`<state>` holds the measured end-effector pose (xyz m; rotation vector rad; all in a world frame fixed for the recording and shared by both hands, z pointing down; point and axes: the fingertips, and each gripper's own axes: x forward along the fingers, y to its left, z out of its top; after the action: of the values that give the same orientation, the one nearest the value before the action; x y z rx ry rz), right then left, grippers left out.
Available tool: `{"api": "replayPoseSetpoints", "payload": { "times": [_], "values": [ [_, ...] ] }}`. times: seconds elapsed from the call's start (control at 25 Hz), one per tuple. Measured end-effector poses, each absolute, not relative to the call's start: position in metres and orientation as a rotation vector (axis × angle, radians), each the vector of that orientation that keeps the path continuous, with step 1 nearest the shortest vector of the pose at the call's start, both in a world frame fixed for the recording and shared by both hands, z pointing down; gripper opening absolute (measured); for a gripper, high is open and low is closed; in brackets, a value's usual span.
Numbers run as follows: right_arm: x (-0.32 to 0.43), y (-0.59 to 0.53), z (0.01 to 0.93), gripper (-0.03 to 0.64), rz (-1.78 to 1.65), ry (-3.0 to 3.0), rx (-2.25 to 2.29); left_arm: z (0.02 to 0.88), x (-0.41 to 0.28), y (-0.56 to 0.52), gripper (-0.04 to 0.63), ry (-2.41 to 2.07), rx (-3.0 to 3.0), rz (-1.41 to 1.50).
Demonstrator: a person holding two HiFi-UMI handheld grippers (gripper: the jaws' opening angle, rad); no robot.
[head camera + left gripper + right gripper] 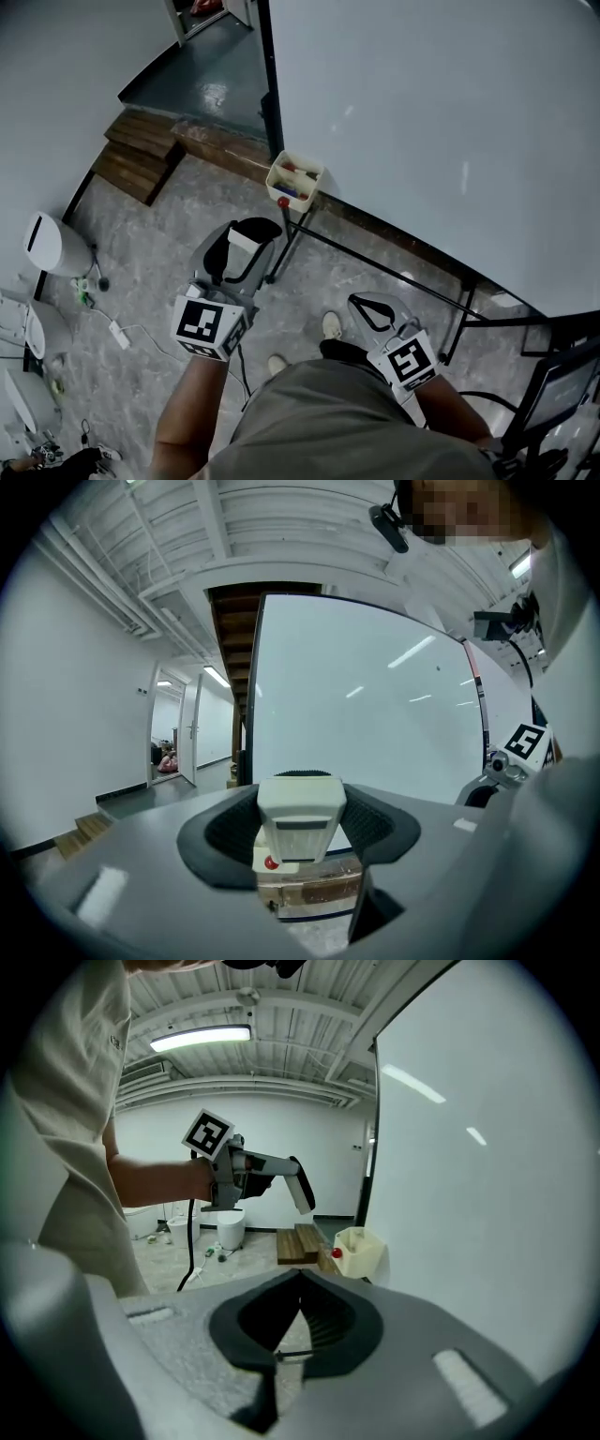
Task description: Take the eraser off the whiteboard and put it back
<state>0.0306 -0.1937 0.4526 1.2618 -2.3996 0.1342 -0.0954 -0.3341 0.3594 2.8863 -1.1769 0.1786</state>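
Note:
The eraser, a white block with a grey band, sits between the dark pads of my left gripper, which is shut on it. It is held off the whiteboard, in front of the board's left edge. From the right gripper view the eraser shows tilted in that gripper. A cream marker tray with red and blue markers hangs at the board's lower left corner, just beyond the eraser. My right gripper is shut with nothing in it, low and nearer the person, beside the board.
The board's black stand runs along the floor below it. Wooden steps lie at the far left, white bins and a cable at the left. A dark screen stands at the lower right.

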Motion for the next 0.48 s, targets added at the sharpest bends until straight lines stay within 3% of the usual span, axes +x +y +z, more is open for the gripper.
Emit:
{"api": "replayPoseSetpoints", "payload": {
  "times": [0.48],
  "values": [
    [0.134, -0.229, 0.47, 0.003, 0.221, -2.328, 1.32, 0.425, -0.007, -0.435, 0.267, -1.218, 2.844, 0.35]
  ]
}}
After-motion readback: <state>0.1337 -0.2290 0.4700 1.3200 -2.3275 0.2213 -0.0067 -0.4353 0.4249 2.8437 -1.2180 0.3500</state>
